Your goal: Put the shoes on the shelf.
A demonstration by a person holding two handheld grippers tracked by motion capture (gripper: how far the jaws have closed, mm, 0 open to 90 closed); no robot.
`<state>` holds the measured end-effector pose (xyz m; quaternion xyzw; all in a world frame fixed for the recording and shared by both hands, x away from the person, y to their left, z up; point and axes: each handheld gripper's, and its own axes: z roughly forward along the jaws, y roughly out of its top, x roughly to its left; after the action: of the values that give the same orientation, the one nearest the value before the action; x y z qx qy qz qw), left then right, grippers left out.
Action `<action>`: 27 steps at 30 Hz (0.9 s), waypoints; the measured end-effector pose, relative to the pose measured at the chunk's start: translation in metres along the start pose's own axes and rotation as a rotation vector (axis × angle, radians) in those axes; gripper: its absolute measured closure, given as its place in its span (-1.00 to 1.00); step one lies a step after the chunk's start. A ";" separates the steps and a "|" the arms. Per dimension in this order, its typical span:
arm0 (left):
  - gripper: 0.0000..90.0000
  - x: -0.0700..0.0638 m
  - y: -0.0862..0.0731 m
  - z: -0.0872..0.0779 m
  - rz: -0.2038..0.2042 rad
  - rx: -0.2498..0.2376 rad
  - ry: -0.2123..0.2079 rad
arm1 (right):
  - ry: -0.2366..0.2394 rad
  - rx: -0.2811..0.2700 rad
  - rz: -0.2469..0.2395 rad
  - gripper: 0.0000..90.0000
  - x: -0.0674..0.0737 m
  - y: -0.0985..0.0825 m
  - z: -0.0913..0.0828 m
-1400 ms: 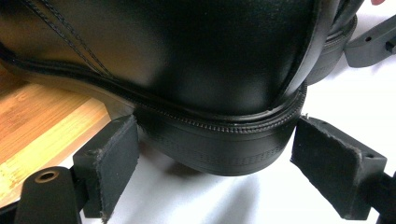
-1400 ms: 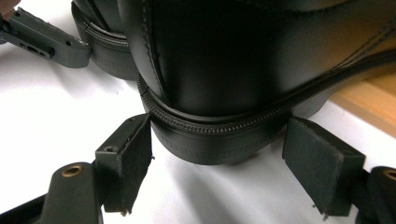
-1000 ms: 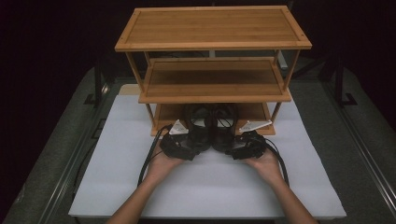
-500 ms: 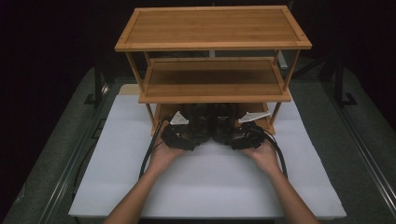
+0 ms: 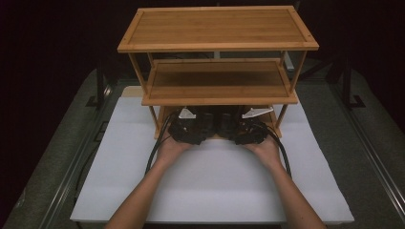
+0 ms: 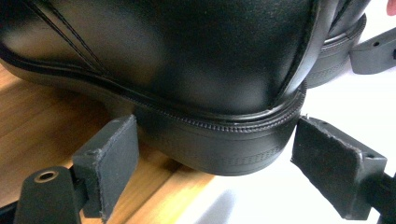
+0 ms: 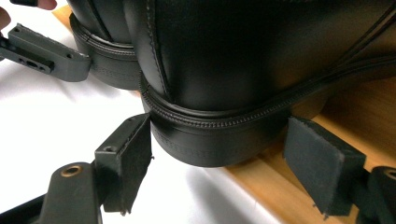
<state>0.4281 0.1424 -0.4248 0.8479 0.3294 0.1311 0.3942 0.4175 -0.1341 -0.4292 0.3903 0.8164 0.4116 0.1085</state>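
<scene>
2 shoes: 1 black leather shoe heel sits in front of each of my hand-held grippers, the left shoe (image 6: 187,70) and the right shoe (image 7: 261,60), side by side on the bottom board of the bamboo rack (image 5: 217,28).
Left hand-held gripper (image 5: 188,130): jaws spread wide to either side of the left heel, pads (image 6: 112,154) apart from the leather, gripping nothing.
Right hand-held gripper (image 5: 248,131): the same, open wide around the right heel, not touching it.
Where the shoes rest: heels overhang the front edge of the bottom board, above the white mat (image 5: 215,176) on the desk (image 5: 372,157).
What changed: over the last second my hands have pushed forward, so both tools now reach under the middle shelf (image 5: 217,78) instead of sitting out on the mat.
What that means: I judge the pair is now set on the lowest shelf and let go; drawing both hands straight back looks like the next move.
Risk: a pad could catch a heel and drag it off the edge.
</scene>
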 end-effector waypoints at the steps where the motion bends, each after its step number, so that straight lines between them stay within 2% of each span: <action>1: -0.67 0.001 0.000 0.001 -0.002 -0.001 -0.002 | -0.002 0.000 0.000 -0.47 -0.001 0.000 0.001; 6: -0.67 0.004 -0.002 0.007 -0.029 -0.031 -0.009 | -0.011 -0.006 -0.002 -0.47 -0.004 0.003 0.004; 7: -0.67 0.006 -0.002 0.008 -0.019 -0.024 -0.014 | -0.017 -0.006 0.001 -0.47 -0.004 0.003 0.004; 8: -0.67 0.007 -0.003 0.009 -0.021 -0.026 -0.016 | -0.021 -0.023 -0.024 -0.47 -0.006 0.003 0.006; 11: -0.67 0.010 -0.004 0.013 -0.021 -0.022 0.009 | -0.037 -0.034 -0.038 -0.47 -0.008 0.003 0.009; 15: -0.67 0.011 -0.002 0.018 -0.003 -0.009 0.023 | -0.062 -0.027 -0.040 -0.47 -0.009 0.002 0.015; 21: -0.68 0.014 -0.005 0.025 -0.007 0.016 0.032 | -0.078 -0.014 -0.039 -0.48 -0.010 0.003 0.021; 22: -0.68 0.018 -0.004 0.026 0.059 0.019 0.031 | -0.081 -0.002 -0.039 -0.48 -0.010 0.002 0.023; 23: -0.68 0.025 -0.002 0.026 0.149 0.024 0.027 | -0.081 0.009 -0.038 -0.49 -0.009 0.000 0.024; 25: -0.68 0.026 -0.001 0.026 0.165 0.026 0.024 | -0.067 0.007 -0.018 -0.49 -0.013 -0.002 0.025; 26: -0.69 0.015 -0.006 0.026 0.001 0.019 0.011 | -0.064 -0.002 -0.018 -0.50 -0.014 -0.003 0.025; 27: -0.69 0.016 -0.007 0.025 0.000 0.020 0.017 | -0.061 0.002 -0.015 -0.50 -0.014 -0.002 0.025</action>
<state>0.4493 0.1416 -0.4473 0.8508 0.3338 0.1349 0.3829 0.4382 -0.1304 -0.4490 0.3965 0.8161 0.3977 0.1361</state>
